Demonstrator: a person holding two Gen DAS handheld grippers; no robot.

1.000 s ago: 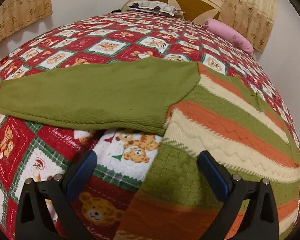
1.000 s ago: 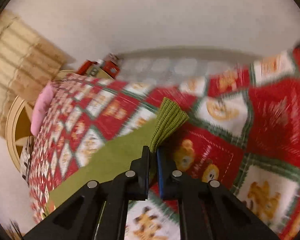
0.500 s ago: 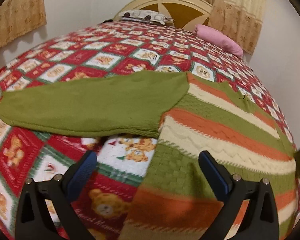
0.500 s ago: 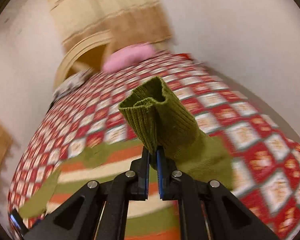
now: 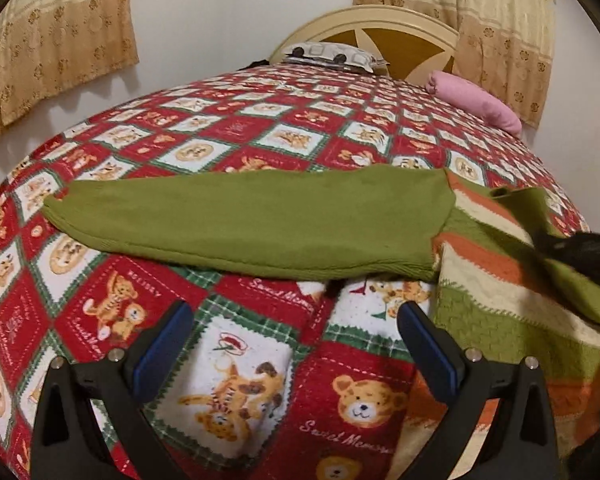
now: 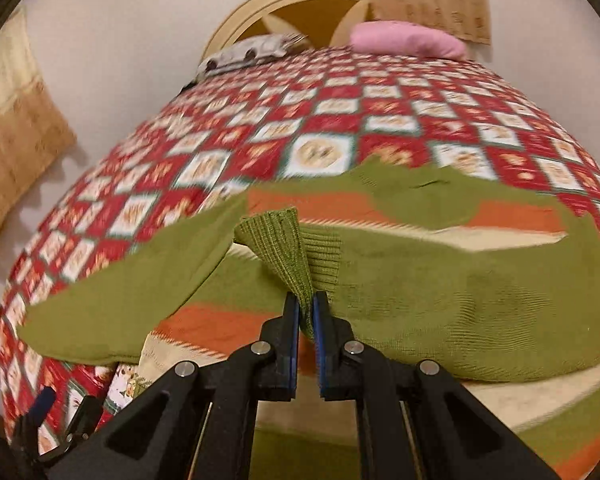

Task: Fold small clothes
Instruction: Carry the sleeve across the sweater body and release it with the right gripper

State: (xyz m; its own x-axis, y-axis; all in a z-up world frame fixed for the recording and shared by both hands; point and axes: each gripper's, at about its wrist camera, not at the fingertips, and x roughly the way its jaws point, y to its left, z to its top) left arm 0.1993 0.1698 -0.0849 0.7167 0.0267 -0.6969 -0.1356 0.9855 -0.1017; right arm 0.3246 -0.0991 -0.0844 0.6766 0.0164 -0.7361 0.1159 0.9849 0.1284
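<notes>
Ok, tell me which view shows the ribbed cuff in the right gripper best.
The right wrist view: the ribbed cuff sits centre frame, pinched by the right gripper. The left wrist view shows only that sleeve's blurred edge at its right border.

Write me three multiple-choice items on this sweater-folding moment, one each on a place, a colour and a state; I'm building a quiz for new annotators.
1. Where does the pink pillow lie?
A. by the headboard
B. on the sweater
C. on the floor

2. What colour is the sweater sleeve spread flat on the quilt?
A. orange
B. olive green
C. cream

3. What is the right gripper doing?
A. standing open
B. shut on nothing
C. pinching the ribbed cuff

Answers:
1 A, it sits at the bed's far end beside the headboard.
2 B, only the body is striped.
3 C, green ribbing runs between its closed pads.
</notes>
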